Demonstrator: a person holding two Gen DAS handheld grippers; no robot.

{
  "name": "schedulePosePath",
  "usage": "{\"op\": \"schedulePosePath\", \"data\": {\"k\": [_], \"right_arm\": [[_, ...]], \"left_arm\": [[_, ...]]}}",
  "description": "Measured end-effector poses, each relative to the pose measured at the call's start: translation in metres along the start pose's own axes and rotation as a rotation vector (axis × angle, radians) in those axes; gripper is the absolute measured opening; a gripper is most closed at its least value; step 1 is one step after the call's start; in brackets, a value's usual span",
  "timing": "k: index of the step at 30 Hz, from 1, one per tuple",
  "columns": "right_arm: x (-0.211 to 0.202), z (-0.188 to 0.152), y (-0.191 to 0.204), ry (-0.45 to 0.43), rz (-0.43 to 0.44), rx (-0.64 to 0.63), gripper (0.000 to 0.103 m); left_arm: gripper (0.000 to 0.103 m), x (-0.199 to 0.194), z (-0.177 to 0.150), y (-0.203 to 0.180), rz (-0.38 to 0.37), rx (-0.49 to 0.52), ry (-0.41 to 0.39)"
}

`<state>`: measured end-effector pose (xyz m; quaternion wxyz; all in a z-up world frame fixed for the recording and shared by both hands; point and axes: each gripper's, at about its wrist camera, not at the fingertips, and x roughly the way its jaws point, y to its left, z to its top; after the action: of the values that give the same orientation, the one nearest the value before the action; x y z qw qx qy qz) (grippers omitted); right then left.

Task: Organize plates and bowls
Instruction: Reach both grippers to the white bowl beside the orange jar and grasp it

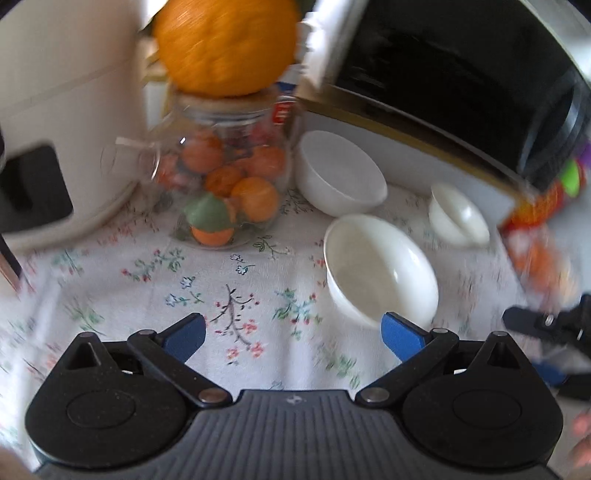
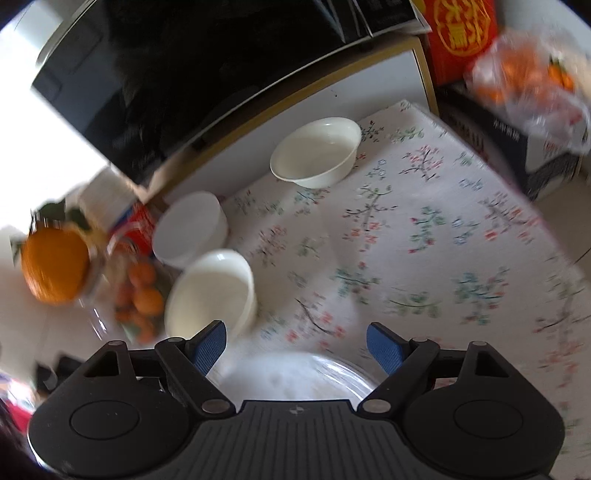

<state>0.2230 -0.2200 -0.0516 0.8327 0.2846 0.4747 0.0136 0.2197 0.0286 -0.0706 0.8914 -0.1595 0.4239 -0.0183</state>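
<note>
Three white bowls stand on the flowered tablecloth (image 1: 236,280). In the left wrist view the nearest bowl (image 1: 380,273) is just beyond my right finger, a second bowl (image 1: 340,173) sits behind it and a small bowl (image 1: 458,216) further right. My left gripper (image 1: 293,332) is open over bare cloth, holding nothing. In the right wrist view the same bowls appear as the near one (image 2: 210,295), the middle one (image 2: 190,229) and the far one (image 2: 316,151). My right gripper (image 2: 295,343) is open; a clear glass dish (image 2: 332,369) lies under it, the pads not touching it.
A glass jar of small oranges (image 1: 225,177) with a big orange (image 1: 225,44) on its lid stands left of the bowls. A white appliance (image 1: 55,110) is at far left, a black oven (image 1: 461,81) behind. A red box (image 2: 461,33) and a bag of oranges (image 2: 528,81) sit beyond the table's right edge.
</note>
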Motion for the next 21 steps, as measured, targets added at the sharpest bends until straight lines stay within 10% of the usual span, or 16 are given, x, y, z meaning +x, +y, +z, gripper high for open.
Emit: {"op": "schedulePosePath", "data": {"k": [7,21], "right_arm": [[0.027,0.008,0.001,-0.029,0.088,0.125,0.078],[0.057,0.003,0.002,-0.010,0.154,0.153,0.035]], "left_arm": [[0.078,0.016,0.008,0.006,-0.109,-0.156,-0.040],[0.019,0.031,0.005,0.001,-0.201,-0.142,-0.081]]}}
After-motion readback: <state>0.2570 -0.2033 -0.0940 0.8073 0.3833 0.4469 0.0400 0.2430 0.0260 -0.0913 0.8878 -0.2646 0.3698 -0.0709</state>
